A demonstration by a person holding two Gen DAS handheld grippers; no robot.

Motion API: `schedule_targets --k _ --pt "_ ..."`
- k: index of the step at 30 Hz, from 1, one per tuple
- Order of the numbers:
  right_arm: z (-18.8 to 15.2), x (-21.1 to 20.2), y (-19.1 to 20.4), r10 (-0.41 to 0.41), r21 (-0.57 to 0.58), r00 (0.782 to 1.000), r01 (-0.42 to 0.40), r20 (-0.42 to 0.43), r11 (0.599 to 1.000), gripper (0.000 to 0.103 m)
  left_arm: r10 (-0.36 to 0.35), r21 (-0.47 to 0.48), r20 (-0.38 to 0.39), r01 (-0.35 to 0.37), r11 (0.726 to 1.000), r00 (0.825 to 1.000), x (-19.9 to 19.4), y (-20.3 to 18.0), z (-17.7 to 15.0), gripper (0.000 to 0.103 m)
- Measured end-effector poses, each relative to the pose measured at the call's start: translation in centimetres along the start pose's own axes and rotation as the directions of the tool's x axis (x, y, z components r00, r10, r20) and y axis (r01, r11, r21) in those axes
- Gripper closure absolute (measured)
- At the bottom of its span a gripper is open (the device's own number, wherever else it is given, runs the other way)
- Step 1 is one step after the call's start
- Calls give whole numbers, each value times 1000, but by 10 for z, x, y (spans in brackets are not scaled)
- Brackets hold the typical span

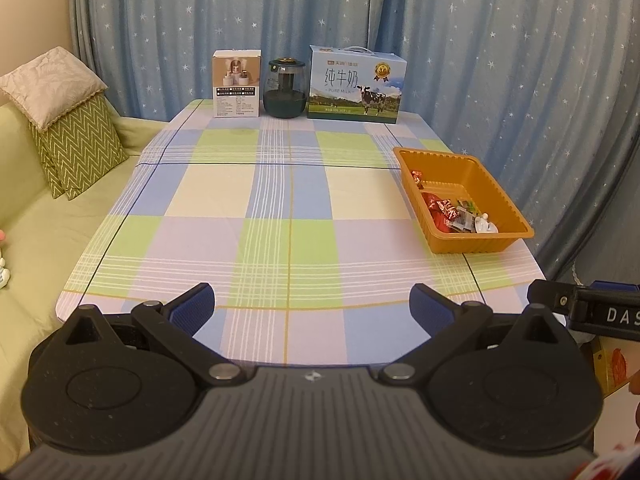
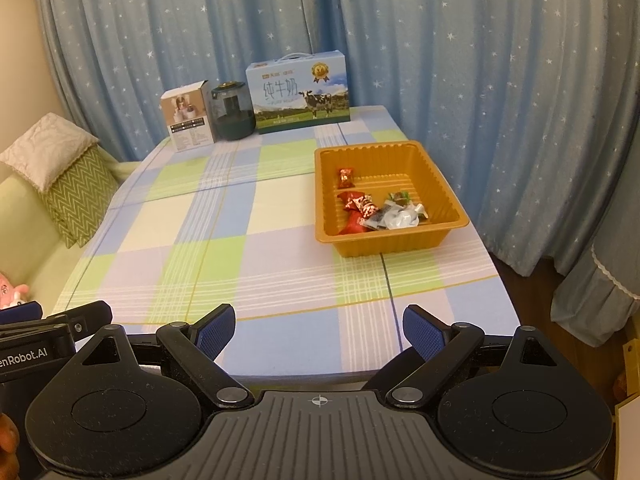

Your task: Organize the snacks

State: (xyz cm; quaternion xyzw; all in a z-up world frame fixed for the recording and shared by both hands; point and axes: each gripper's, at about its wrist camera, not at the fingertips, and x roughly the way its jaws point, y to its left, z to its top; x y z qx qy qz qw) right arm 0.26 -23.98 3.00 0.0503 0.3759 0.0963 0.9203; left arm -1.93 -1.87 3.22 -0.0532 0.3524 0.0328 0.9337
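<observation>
Hovering at table edge, left gripper (image 1: 312,308) and right gripper (image 2: 319,330) fingers spread, snacks (image 2: 376,210) in orange tray (image 2: 440,176)

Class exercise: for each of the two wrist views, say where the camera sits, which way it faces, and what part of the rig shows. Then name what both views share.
Left wrist: sits behind the open left gripper at the table's near edge, facing the curtain; the right gripper's body shows at right.
Right wrist: sits behind the open right gripper, facing the orange tray; the left gripper's body shows at left.
Shared: tray of wrapped candies, milk carton, plaid tablecloth.
</observation>
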Motion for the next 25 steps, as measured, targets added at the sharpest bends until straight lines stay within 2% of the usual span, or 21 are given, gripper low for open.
schedule_targets --k 25 --pt "-2 1 1 2 1 1000 -2 1 1000 13 -13 17 7 13 1000 1000 4 -1 -4 0"
